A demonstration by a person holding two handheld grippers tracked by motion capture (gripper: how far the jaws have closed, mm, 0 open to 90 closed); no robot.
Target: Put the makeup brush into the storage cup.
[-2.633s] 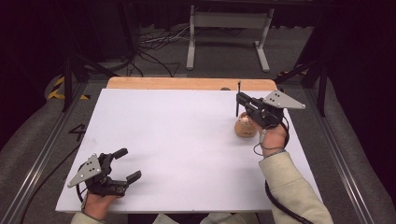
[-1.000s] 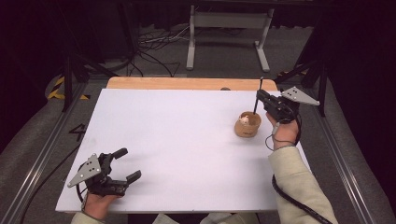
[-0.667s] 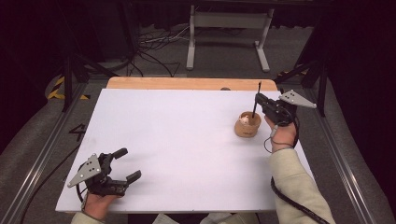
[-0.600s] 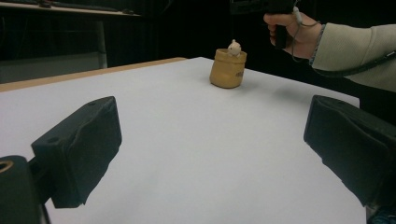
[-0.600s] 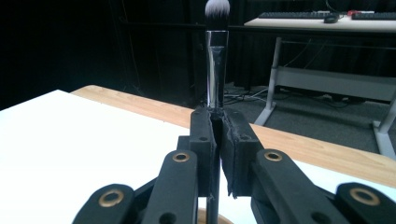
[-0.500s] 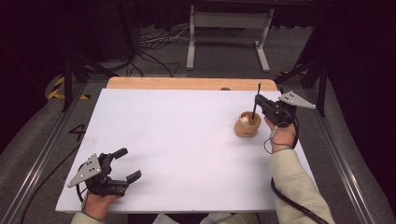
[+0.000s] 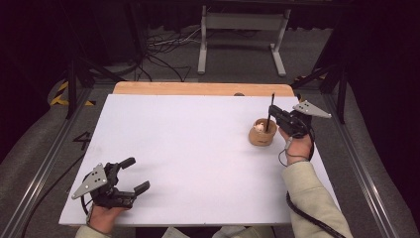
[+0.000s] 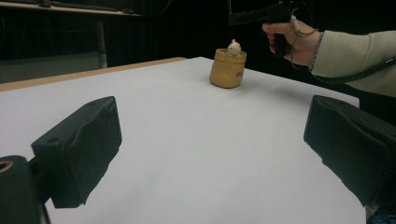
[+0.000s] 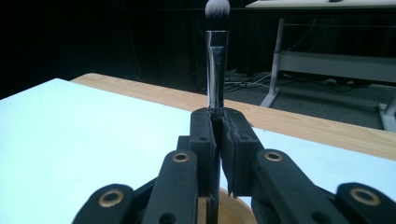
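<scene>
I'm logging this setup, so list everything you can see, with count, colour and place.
Board: one, white, covering the tabletop.
Table edge: one, light wood, along the far side.
Cup: one, tan, right part of the board, with a small pale object inside.
Brush: one, dark handle, pale bristles up, upright over the cup.
Metal stand: one, grey, floor beyond the table.
Left claw: one, black, near-left corner, open.
Right claw: one, black, shut on the brush.
</scene>
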